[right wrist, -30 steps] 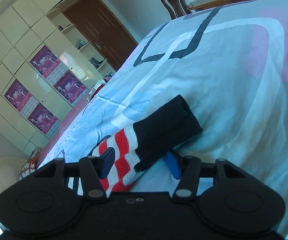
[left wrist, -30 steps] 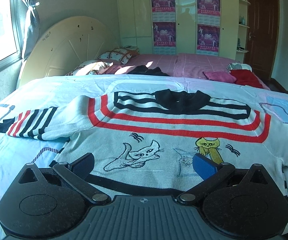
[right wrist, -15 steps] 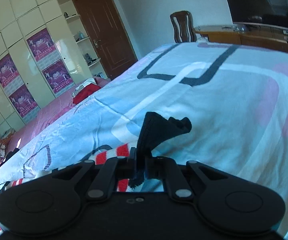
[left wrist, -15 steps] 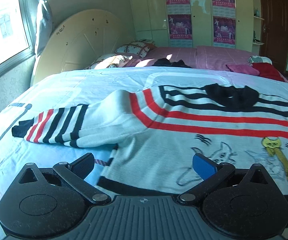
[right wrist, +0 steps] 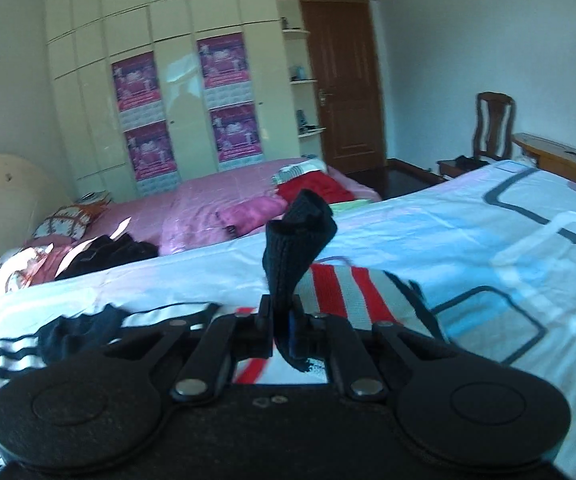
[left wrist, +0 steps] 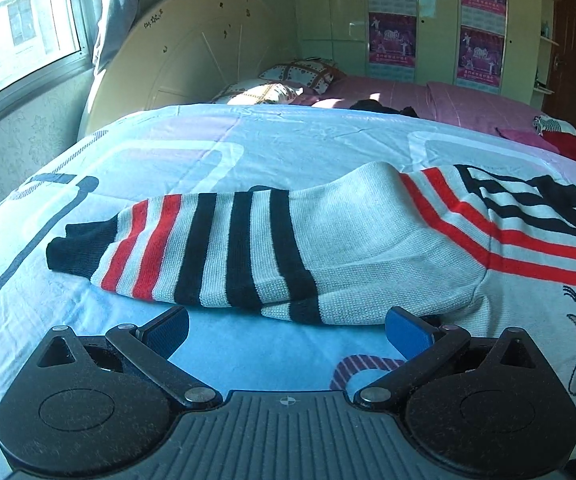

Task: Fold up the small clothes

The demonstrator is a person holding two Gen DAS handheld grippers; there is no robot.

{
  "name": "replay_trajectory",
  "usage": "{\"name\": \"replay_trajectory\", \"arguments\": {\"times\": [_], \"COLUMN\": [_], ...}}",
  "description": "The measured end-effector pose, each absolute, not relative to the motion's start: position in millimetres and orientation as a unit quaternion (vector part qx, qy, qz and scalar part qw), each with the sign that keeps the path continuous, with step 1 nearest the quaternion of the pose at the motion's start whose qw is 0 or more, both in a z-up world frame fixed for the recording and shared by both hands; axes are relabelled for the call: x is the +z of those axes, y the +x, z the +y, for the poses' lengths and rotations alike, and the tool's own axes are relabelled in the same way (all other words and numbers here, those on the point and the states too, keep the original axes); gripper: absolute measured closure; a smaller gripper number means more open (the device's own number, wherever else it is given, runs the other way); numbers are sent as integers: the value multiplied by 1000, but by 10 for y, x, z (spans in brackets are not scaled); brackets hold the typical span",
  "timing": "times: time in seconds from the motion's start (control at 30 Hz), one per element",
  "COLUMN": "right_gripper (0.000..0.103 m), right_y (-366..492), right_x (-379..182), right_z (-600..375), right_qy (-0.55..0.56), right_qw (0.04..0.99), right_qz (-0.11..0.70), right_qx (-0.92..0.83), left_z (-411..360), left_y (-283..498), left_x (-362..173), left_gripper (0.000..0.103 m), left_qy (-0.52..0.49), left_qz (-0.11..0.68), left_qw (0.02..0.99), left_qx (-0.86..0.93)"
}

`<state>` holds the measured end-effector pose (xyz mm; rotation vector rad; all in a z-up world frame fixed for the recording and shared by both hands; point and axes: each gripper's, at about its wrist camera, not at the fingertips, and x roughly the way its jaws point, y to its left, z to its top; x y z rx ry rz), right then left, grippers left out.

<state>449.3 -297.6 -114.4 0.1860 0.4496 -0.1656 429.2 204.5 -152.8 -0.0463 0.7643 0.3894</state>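
A small white sweater [left wrist: 428, 240] with red and black stripes and cat drawings lies flat on the light blue bed sheet [left wrist: 248, 148]. Its left sleeve [left wrist: 208, 252], ending in a black cuff [left wrist: 76, 250], stretches out just beyond my left gripper [left wrist: 286, 326], which is open with nothing between its blue pads. In the right wrist view my right gripper [right wrist: 280, 312] is shut on the black cuff [right wrist: 296, 236] of the other sleeve, lifted above the sweater body [right wrist: 344, 292]. The black collar [right wrist: 76, 334] shows at lower left.
A pink bed [right wrist: 216, 200] with pillows and loose clothes lies behind, before a cream wardrobe [right wrist: 176, 80] with posters. A round cream headboard [left wrist: 192, 60] and window [left wrist: 20, 28] are at left. A brown door [right wrist: 344, 88], chair [right wrist: 492, 124] and wooden cabinet [right wrist: 560, 156] are at right.
My left gripper slid left from the sweater's hem to the left sleeve. My right gripper closed on the right sleeve's black cuff, rolled, and lifted it up over the sweater.
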Motion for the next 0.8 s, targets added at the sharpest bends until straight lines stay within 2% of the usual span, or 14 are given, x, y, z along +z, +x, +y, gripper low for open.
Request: {"name": "replay_trajectory", "arguments": {"times": [0.3, 0.33, 0.37, 0.4, 0.43, 0.57, 0.77, 0.8], "right_gripper": [93, 88, 75, 68, 66, 66, 67, 67], "right_y": [4721, 4754, 4787, 4786, 4742, 4399, 4114, 4078], "right_x": [-1413, -1468, -1519, -1564, -1577, -1438, -1275, -1261], "right_z": [-1738, -1695, -1664, -1615, -1569, -1628, -2158, -2273], "right_qy": [59, 57, 57, 60, 57, 42, 52, 55], "right_qw": [960, 957, 952, 947, 945, 958, 965, 965], "right_qz": [272, 283, 298, 310, 312, 270, 256, 255], "right_qx": [10, 11, 26, 55, 80, 91, 9, -4], "left_z": [2293, 2296, 2293, 2292, 2291, 2086, 1151, 998], "left_y": [4190, 4186, 4184, 4183, 4195, 4304, 4602, 4647], "left_x": [-1501, -1493, -1484, -1470, -1462, -1445, -1441, -1447], "left_gripper": [0, 0, 0, 0, 0, 0, 1, 6], "left_qy": [-36, -37, -37, -42, -53, -64, -90, -101], "left_qz": [364, 362, 358, 355, 356, 356, 362, 363], "left_qw": [917, 919, 920, 922, 922, 926, 928, 926], "left_qx": [156, 153, 154, 150, 141, 108, -18, -34]}}
